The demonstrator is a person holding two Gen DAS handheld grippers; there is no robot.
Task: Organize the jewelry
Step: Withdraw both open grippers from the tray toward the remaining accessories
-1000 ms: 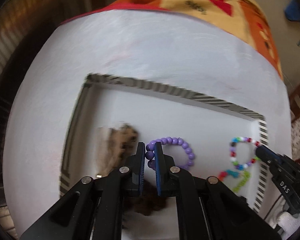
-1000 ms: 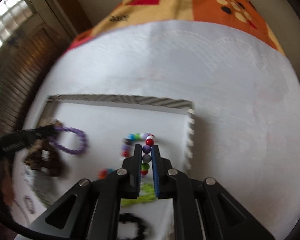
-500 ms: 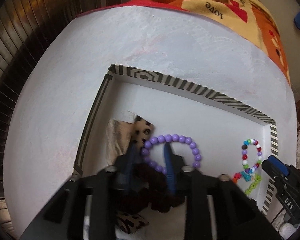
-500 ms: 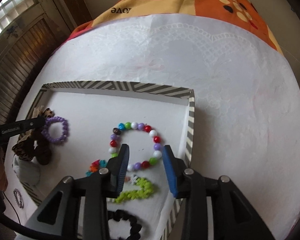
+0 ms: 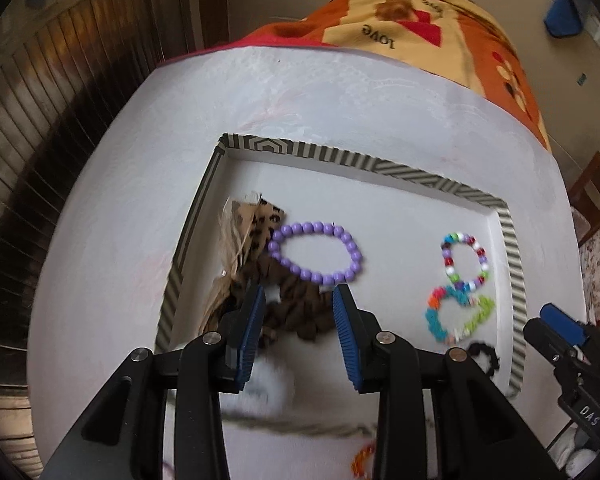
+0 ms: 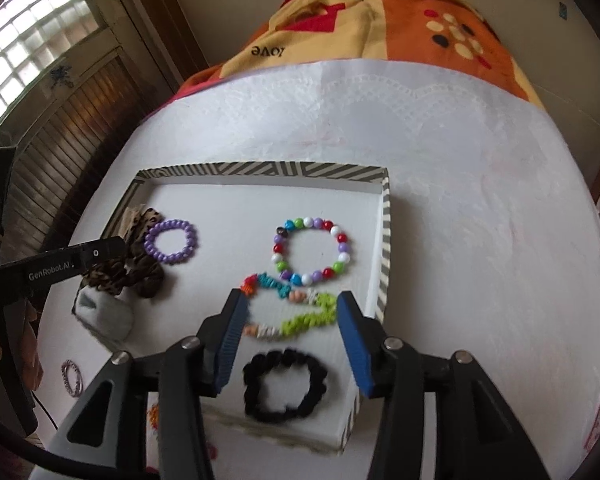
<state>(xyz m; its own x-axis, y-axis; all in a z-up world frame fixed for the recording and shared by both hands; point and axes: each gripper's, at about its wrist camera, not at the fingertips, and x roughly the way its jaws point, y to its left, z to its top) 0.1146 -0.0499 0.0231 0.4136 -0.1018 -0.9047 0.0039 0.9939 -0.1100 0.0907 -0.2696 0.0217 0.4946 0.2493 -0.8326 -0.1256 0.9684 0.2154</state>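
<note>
Two bracelets point(image 6: 313, 251) in tray point(image 6: 385, 240) | left gripper point(image 5: 298, 322) opening, empty | right gripper point(image 6: 292, 334) opening, empty

left wrist: steep down, close | right wrist: same | shared: tray point(image 5: 364, 164)

Left gripper point(image 5: 298, 300) opening, empty; right gripper point(image 6: 292, 304) likewise

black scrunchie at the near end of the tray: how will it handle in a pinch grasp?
The black scrunchie looks like soft ruffled fabric, so it will probably squash between the pads and hang limp once lifted. It seems light and lies flat, so rolling is unlikely. A push might drag it across the tray floor and bunch it.
</note>
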